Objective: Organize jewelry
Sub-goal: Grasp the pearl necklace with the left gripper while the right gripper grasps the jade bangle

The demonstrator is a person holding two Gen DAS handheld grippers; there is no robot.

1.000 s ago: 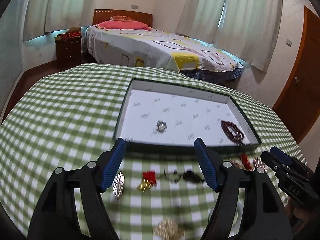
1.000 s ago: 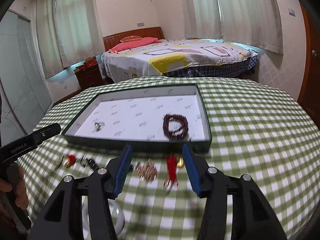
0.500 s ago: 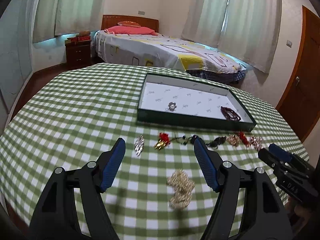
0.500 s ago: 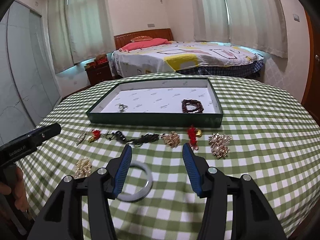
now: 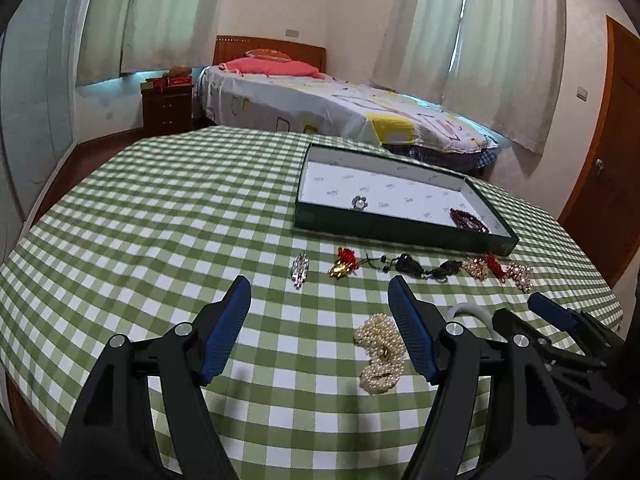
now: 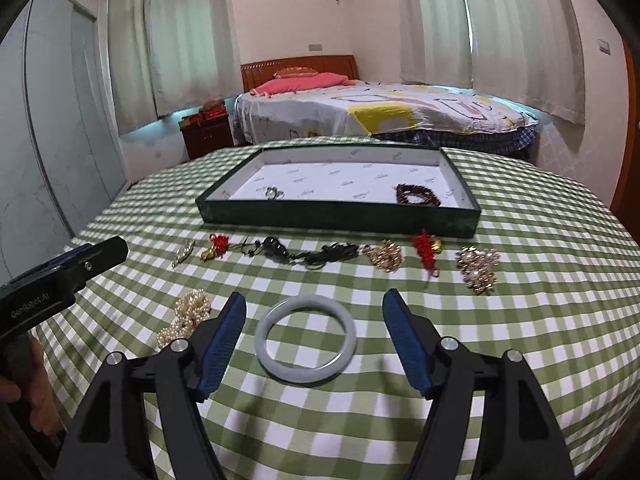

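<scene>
A dark green tray (image 5: 404,237) (image 6: 336,216) with a white lining holds a pearl brooch (image 5: 359,202) and a dark red bead bracelet (image 6: 416,195). In front of it lies a row of jewelry: a silver brooch (image 5: 300,269), a red-and-gold charm (image 5: 343,263), a black cord necklace (image 6: 316,255), a gold cluster (image 6: 383,254), a red tassel (image 6: 426,252) and a pearl-gold cluster (image 6: 478,266). A pearl necklace (image 5: 380,346) and a pale jade bangle (image 6: 306,338) lie nearer. My left gripper (image 5: 320,328) is open and empty. My right gripper (image 6: 314,340) is open around the bangle, above it.
The round table has a green checked cloth (image 5: 160,220). A bed (image 6: 380,112), a nightstand (image 5: 166,106) and curtains stand behind it. A wooden door (image 5: 604,152) is at the right.
Both grippers have pulled back from the tray toward the table's near edge. More of the jewelry row, the pearls and the bangle have come into view.
</scene>
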